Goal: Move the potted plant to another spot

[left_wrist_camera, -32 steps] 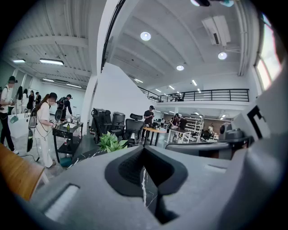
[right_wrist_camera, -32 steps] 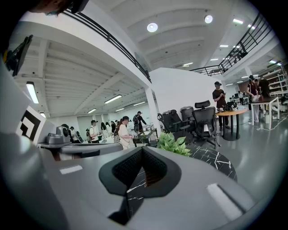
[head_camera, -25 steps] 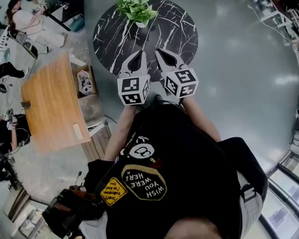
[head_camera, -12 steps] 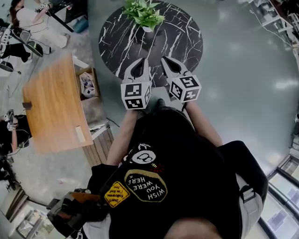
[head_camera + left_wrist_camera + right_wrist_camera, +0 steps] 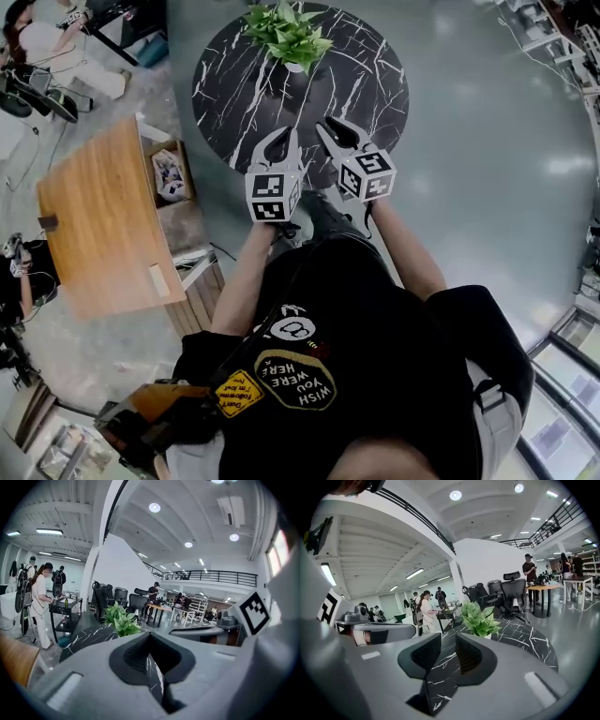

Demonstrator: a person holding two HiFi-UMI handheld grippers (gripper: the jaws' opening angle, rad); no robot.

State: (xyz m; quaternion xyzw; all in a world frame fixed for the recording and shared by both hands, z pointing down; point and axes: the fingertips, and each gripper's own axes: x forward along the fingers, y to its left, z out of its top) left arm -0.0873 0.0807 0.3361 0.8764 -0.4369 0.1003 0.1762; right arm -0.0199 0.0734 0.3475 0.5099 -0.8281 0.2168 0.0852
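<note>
At the left edge of the head view a wooden table (image 5: pixel 98 220) lies with its top bare. An open box (image 5: pixel 169 173) of small items sits just beside its right side, on the floor (image 5: pixel 487 141).

Right of that, in the middle of the frame, the left claw (image 5: pixel 283 134) points up the picture, over the near part of the black marble table (image 5: pixel 370 89). Its jaws are together at the tips. Only an oval hollow is left behind the tips, and nothing is in it but the table top seen through it.

The potted plant (image 5: pixel 289 37) stands at top centre, on the far part of the same table. Its green leaves spread over a small white pot, and it is well apart from both claws. From the left gripper view it appears left of the jaw tips. From the right gripper view it appears just right of them.

The right claw (image 5: pixel 325 127) is just beside the left one, also over the table's near part. Its jaws are opening and stand a narrow gap apart. Only the veined table top shows between them.
</note>
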